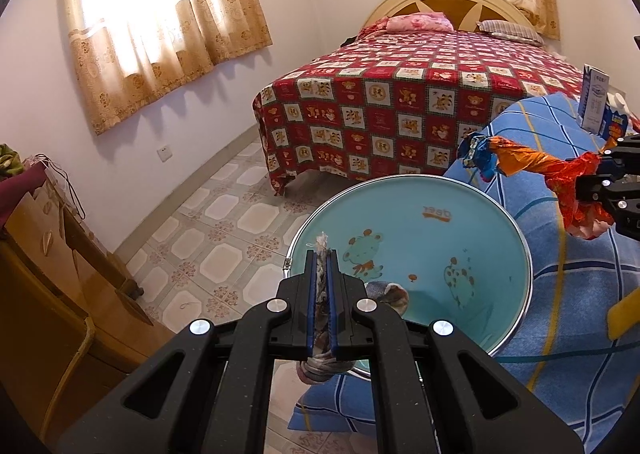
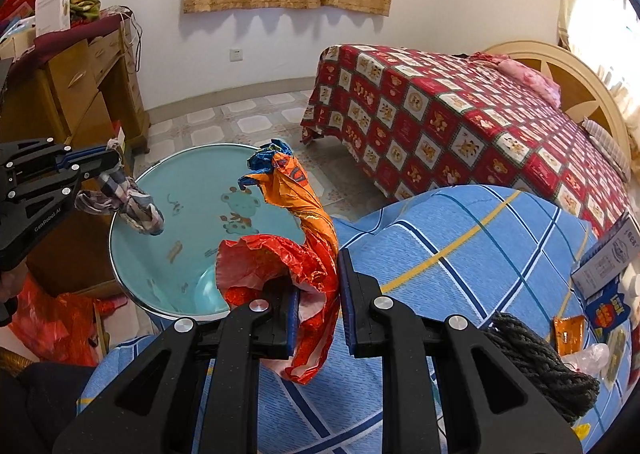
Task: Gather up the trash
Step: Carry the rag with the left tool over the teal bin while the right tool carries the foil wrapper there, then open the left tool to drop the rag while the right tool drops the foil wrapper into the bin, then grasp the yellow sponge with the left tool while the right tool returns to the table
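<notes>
Above the open light-blue bin (image 1: 408,254), the left claw (image 1: 320,274) grips a scrap of plaid cloth (image 2: 132,202), its jaws narrow with the fabric pinched between them and the loose end hanging over the bin's mouth. Just beside the bin's rim, the right claw (image 2: 318,306) clamps a crumpled orange-and-red snack wrapper (image 2: 296,222), which sticks up over a blue checked blanket (image 2: 460,238). Cartons (image 2: 608,262) and a dark coil of rope (image 2: 536,362) lie on that blanket. Beyond stands a bed (image 1: 400,94) with a red patterned cover.
</notes>
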The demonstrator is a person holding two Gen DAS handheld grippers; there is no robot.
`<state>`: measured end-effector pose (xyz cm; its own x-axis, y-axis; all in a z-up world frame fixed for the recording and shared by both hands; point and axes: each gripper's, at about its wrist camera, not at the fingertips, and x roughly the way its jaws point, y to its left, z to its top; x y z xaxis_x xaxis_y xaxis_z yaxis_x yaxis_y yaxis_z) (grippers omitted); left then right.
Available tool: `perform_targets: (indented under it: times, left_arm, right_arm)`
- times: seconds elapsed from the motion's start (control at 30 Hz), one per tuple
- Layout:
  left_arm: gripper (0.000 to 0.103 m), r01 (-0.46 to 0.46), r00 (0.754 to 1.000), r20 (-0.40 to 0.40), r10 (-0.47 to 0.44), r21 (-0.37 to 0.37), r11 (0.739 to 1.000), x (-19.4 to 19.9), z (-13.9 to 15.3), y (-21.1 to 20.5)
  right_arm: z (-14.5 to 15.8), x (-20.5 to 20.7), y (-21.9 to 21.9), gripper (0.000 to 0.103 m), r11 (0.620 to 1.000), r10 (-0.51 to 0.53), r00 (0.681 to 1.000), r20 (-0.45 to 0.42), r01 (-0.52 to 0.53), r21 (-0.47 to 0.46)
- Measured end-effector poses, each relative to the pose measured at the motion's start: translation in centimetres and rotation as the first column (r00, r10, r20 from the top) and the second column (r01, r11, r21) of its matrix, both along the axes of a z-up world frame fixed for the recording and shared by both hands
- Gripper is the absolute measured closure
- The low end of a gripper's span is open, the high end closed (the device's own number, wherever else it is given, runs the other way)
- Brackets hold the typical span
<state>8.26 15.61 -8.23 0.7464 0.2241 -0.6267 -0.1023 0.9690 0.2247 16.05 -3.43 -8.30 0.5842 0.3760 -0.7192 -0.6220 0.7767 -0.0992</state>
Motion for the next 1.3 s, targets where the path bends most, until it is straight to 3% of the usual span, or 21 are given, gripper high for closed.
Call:
perform_targets:
  times: [0.17, 0.23, 0.27, 0.33, 0.37, 0.57, 0.87, 1.03, 1.3]
  left_arm:
    - [0.097, 0.014, 1.000, -0.007, -0.014, -0.006, 1.000, 0.1, -0.1, -0.7]
    - [0.093, 0.025, 1.000, -0.010, -0.026, -0.015, 1.000, 0.0, -0.1, -1.0]
    - [0.089, 0.030, 0.999, -0.010, -0.030, -0.019, 0.999, 0.0, -0.1, -1.1]
    - [0.057, 0.031, 1.000, 0.003, -0.031, -0.014, 0.999, -0.3, 0.1, -1.5]
    - [0.054, 0.032, 0.999, 0.012, -0.032, -0.011, 0.999, -0.4, 0.2, -1.7]
    - [0.049, 0.068, 0.998, 0.008, -0.068, -0.040, 0.997, -0.7, 0.1, -2.7]
    - [0.045, 0.188, 0.982, 0.003, -0.188, -0.061, 0.980, -1.9, -0.5, -7.1]
    - [0.045, 0.287, 0.958, 0.022, -0.286, -0.084, 0.954, -3.5, -0.3, -10.3]
    - [0.045, 0.482, 0.876, 0.045, -0.480, -0.144, 0.864, -6.9, -1.0, -15.8]
  right_arm:
    - [-0.1, 0.0, 0.7, 0.084, 1.000, 0.019, 1.000, -0.005, -0.019, -0.003]
    - [-0.1, -0.1, 1.1, 0.078, 0.999, 0.034, 0.999, -0.004, -0.034, 0.001]
    - [-0.1, -0.1, 1.1, 0.073, 0.999, 0.036, 0.999, -0.002, -0.036, 0.006]
    - [0.0, 0.0, 1.0, 0.048, 0.999, 0.036, 0.999, -0.008, -0.035, 0.026]
    - [0.1, 0.1, 0.9, 0.046, 0.999, 0.031, 0.999, -0.009, -0.031, 0.040]
    - [1.0, -0.5, -0.9, 0.035, 0.998, -0.011, 1.000, 0.011, 0.010, 0.066]
    - [4.0, -2.8, -6.8, 0.029, 0.987, -0.118, 0.991, 0.070, 0.109, 0.121]
    - [4.2, -7.5, -15.4, 0.026, 0.940, -0.312, 0.946, 0.093, 0.293, 0.173]
    - [0.2, -15.6, -27.2, 0.025, 0.792, -0.593, 0.805, 0.026, 0.577, 0.199]
